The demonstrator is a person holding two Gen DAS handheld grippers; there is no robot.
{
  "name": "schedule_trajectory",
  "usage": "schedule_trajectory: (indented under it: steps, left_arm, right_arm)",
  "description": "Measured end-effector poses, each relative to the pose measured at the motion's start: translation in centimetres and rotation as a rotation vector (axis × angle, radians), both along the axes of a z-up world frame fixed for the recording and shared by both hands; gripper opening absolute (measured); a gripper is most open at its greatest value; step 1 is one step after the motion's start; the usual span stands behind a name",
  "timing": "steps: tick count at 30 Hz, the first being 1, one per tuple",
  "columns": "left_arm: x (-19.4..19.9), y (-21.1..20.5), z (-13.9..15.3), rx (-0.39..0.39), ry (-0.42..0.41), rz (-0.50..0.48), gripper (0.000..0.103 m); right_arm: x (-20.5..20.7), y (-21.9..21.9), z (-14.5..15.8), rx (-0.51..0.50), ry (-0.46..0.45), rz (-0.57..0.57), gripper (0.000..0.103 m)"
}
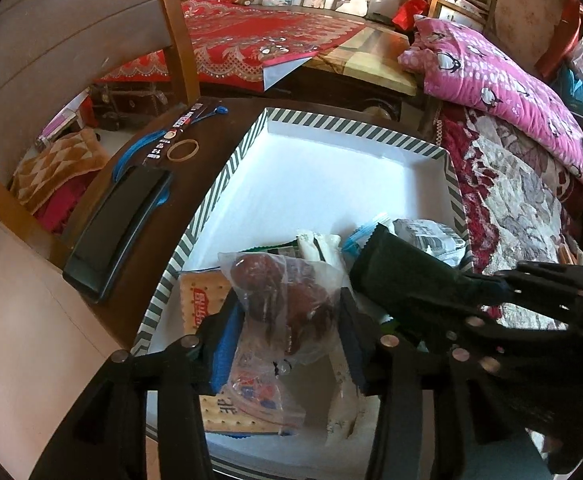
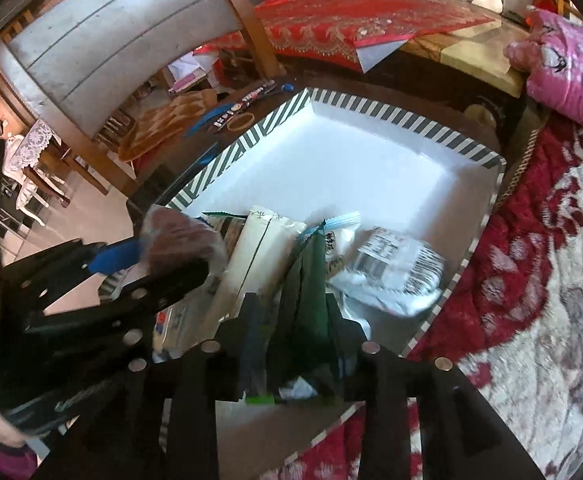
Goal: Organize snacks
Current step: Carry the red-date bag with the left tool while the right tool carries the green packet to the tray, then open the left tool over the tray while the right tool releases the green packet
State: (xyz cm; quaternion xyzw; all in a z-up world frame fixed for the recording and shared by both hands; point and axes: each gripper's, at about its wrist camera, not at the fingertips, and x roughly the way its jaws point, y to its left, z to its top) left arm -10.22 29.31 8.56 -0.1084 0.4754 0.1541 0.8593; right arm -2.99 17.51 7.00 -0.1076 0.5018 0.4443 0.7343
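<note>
A white box with a striped rim (image 1: 227,160) (image 2: 407,120) sits on a dark table and holds several snack packets at its near end. My left gripper (image 1: 287,320) is shut on a clear bag of dark red snacks (image 1: 283,296), held just above a cracker packet (image 1: 203,300); the bag also shows in the right wrist view (image 2: 179,236). My right gripper (image 2: 295,316) is shut on a dark green packet (image 2: 307,292), over the box's near end. A cream packet (image 2: 259,248) and a white barcode packet (image 2: 395,268) lie in the box.
A black case (image 1: 119,224), a blue cord (image 1: 131,156) and a rubber band (image 1: 182,149) lie on the table left of the box. A wooden chair (image 1: 51,60) stands behind. A patterned blanket (image 2: 539,300) and a pink pillow (image 1: 491,72) are to the right.
</note>
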Motion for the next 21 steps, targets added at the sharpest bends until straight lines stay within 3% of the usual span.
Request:
schedule_trajectory:
  steps: [9, 11, 21]
  left_arm:
    - [-0.1, -2.3, 2.2, 0.044, -0.034, -0.021, 0.075]
    - [0.1, -3.3, 2.7, 0.056, -0.039, -0.038, 0.077]
    - [1.7, -8.6, 3.7, 0.071, -0.059, -0.130, 0.081]
  right_arm:
    - [-1.4, -4.7, 2.3, 0.036, -0.026, -0.041, 0.046]
    - [-1.3, -5.7, 2.6, 0.045, -0.028, -0.059, 0.052]
    - [-1.3, -12.9, 3.8, 0.045, -0.053, -0.168, 0.060]
